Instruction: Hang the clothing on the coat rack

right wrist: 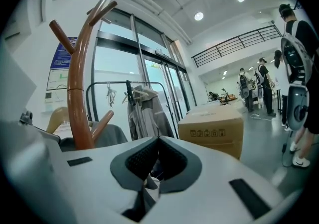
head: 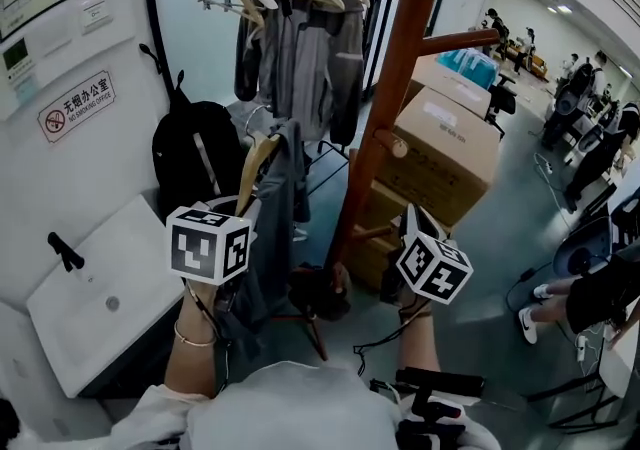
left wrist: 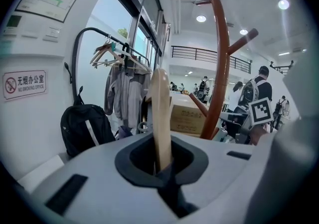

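Left of the coat rack (head: 395,108), my left gripper (left wrist: 162,169) pinches the wooden hanger (left wrist: 160,113); my right gripper (right wrist: 149,178) sits beside the rack, jaws pressed together.

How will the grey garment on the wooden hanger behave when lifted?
Probably floppy: the grey garment droops in folds below the wooden hanger. The hanger looks stiff, so the left gripper, shut on it, likely carries everything; the cloth may swing.
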The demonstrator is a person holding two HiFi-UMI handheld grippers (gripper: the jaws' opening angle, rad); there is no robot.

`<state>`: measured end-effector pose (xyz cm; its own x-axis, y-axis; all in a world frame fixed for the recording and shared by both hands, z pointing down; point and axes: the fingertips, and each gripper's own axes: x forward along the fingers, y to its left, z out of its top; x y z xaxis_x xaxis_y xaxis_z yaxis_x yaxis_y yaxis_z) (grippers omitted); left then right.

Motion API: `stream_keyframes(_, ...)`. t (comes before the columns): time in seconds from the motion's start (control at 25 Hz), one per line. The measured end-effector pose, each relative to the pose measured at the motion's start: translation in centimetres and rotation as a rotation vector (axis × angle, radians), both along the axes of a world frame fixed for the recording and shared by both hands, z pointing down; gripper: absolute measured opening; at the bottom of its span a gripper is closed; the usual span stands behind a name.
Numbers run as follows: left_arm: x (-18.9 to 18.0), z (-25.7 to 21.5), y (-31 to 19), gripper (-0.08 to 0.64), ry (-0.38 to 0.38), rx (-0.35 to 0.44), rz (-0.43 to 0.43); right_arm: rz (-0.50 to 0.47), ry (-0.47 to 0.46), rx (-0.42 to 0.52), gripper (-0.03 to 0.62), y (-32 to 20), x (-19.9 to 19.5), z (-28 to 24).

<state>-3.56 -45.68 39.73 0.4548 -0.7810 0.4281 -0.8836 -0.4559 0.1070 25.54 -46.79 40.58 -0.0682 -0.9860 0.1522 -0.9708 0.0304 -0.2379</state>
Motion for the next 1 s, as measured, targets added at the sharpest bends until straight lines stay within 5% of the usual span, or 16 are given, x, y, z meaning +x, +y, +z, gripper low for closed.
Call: stream_keyframes(1.0,1.8,-9.4,-0.7,0.018,-0.060,0.148,0.059,-0.056,0.074,0.125,0.023,-2.7,-1.7,-7.7)
